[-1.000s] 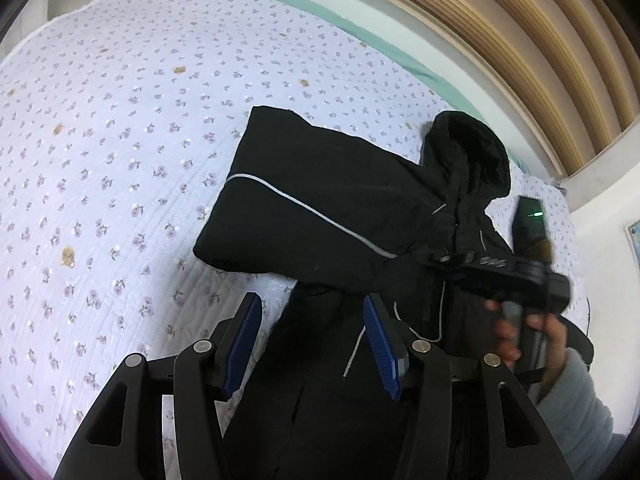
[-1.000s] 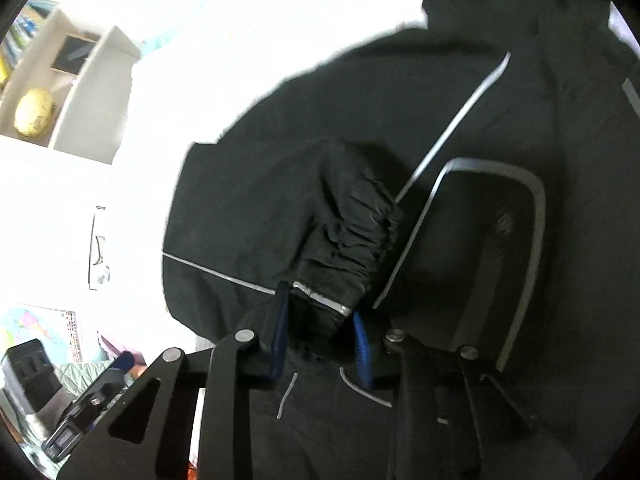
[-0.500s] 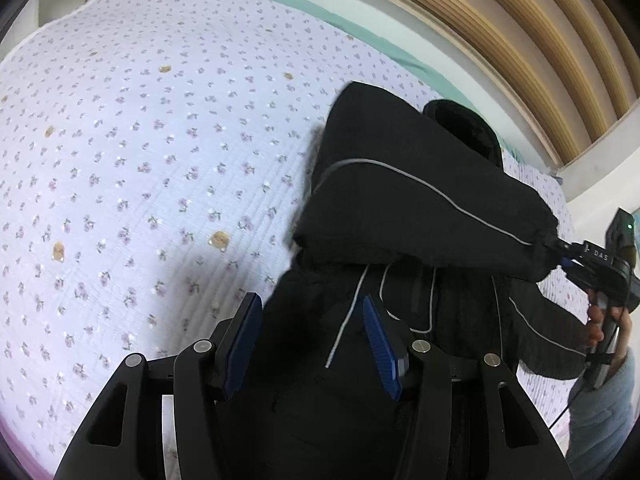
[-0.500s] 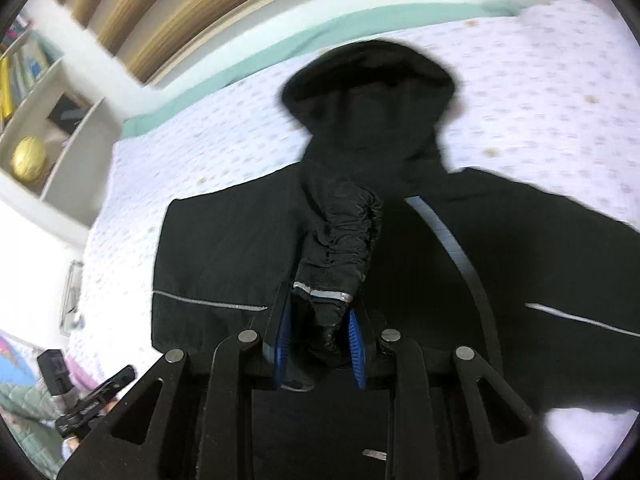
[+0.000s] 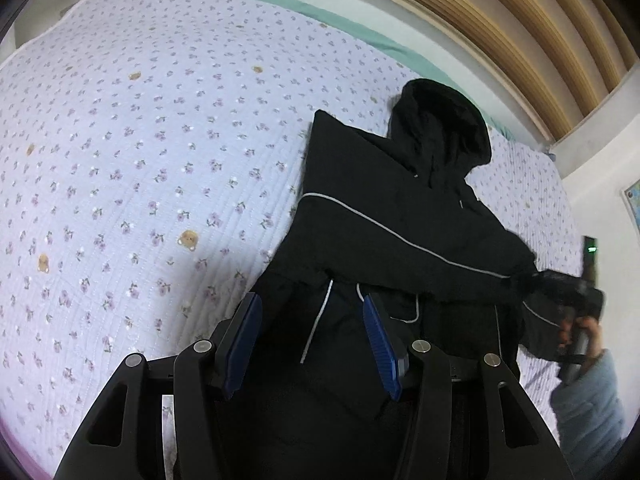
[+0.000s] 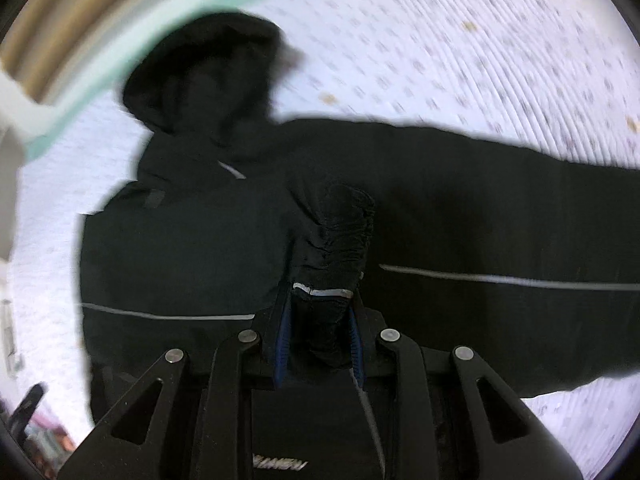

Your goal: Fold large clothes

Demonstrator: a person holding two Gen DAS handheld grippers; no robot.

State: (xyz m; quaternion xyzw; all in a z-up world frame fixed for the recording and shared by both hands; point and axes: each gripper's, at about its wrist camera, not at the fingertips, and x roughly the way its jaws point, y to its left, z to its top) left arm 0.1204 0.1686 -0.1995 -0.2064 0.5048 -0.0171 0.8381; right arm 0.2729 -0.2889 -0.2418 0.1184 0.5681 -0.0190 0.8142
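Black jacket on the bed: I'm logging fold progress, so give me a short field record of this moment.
garment: black hooded jacket with thin grey piping
surface: floral quilted bedspread
hood: lies toward the headboard end
sleeve: cuff pulled across the jacket body
right gripper: shut on the cuff
left gripper: open, holding nothing, over the jacket's lower part
image quality: right wrist view blurred

Black hooded jacket [image 5: 384, 216] w/ thin grey piping, flat on bed, one sleeve [image 6: 336, 240] pulled across body, cuff gathered
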